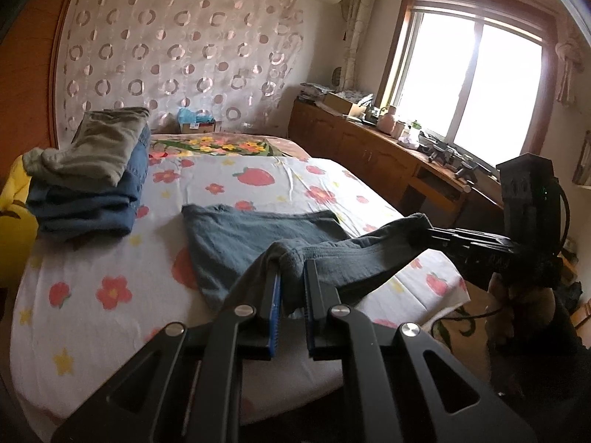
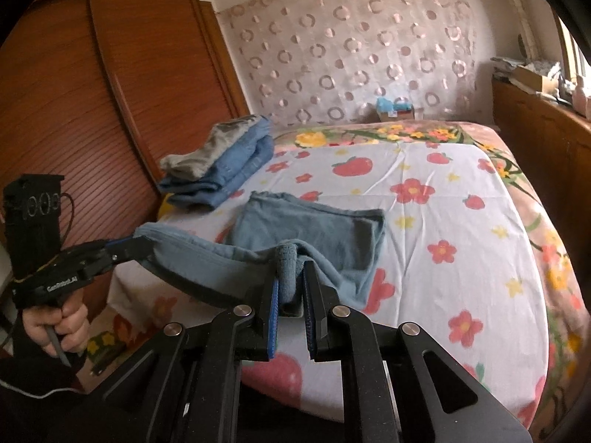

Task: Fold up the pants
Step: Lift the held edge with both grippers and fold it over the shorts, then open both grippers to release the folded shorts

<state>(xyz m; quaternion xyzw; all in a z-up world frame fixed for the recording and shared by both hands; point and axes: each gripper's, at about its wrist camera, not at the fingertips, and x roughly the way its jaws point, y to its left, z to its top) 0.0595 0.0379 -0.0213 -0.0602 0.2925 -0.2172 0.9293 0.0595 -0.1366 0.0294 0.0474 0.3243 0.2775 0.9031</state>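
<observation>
Grey-blue pants (image 1: pixel 240 232) (image 2: pixel 314 221) lie partly folded on the bed, their near edge lifted off the sheet. My left gripper (image 1: pixel 293 267) is shut on one bunched corner of that edge. In the left wrist view my right gripper (image 1: pixel 432 229) comes in from the right, gripping the other corner. In the right wrist view the right gripper (image 2: pixel 291 269) is shut on a fold of the pants, and the left gripper (image 2: pixel 147 243), held by a hand (image 2: pixel 59 325), clamps the far corner. The cloth sags between the two grippers.
A stack of folded clothes (image 1: pixel 92 177) (image 2: pixel 218 170), grey on top of blue denim, sits at the bed's left side. The flowered sheet (image 1: pixel 92 295) (image 2: pixel 443 221) covers the bed. A wooden wardrobe (image 2: pixel 74 110) stands left; a cluttered wooden cabinet (image 1: pixel 369 147) runs under the window.
</observation>
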